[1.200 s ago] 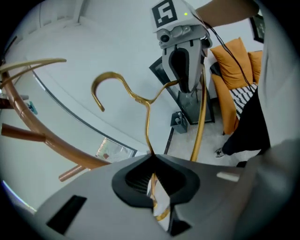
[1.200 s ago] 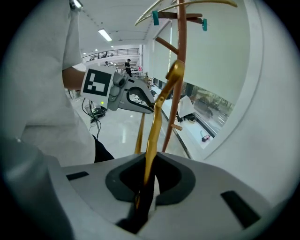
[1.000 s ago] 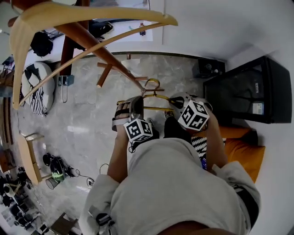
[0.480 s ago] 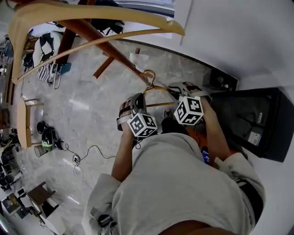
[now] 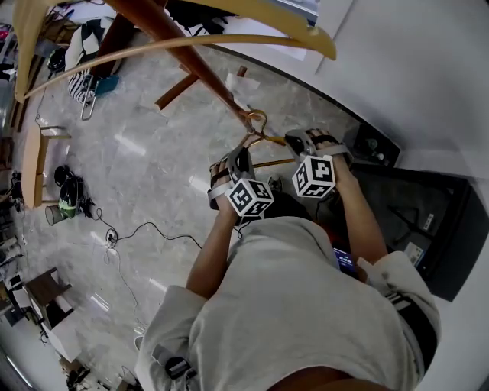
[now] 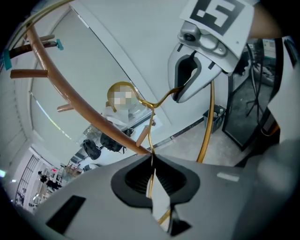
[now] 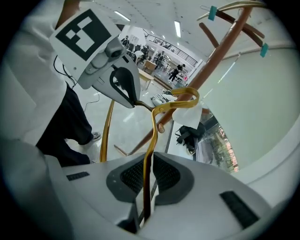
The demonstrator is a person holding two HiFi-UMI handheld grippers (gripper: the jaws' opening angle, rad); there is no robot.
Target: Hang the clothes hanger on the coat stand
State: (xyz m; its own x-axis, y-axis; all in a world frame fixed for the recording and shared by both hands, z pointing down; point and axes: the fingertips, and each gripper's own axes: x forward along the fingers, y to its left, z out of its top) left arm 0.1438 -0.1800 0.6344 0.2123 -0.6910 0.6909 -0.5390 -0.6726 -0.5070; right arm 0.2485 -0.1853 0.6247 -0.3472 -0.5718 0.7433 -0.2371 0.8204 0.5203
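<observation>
The left gripper point(image 6: 151, 164) is clenching its jaws on the thin gold wire of the clothes hanger point(image 6: 150, 133), and the wire is rising straight out from between the dark ribbed pads. The right gripper point(image 7: 147, 164) is closing its jaws on the same hanger, with the gold wire standing between its pads and pressed by them. In the head view the two grippers are sitting side by side in front of the person's chest, one on each shoulder of the wire. Each is showing its marker cube, the left one point(image 5: 249, 197) and the right one point(image 5: 314, 177), printed only with black-and-white square patterns and no words. Above the jaws the hanger's hook point(image 7: 183, 90) is lying right against a slanting brown wooden arm of the coat stand point(image 7: 215, 62); whether it is looping over the wood cannot be told. Small teal tape tabs point(image 7: 213, 12) are sticking out from the stand's pegs, and any print on them is too small to read. Higher up, a pale wooden hanger point(image 5: 313, 38) is spanning the top of the head view. A black cabinet point(image 5: 428, 229) is standing to the person's right on the grey marbled floor point(image 5: 153, 153).
</observation>
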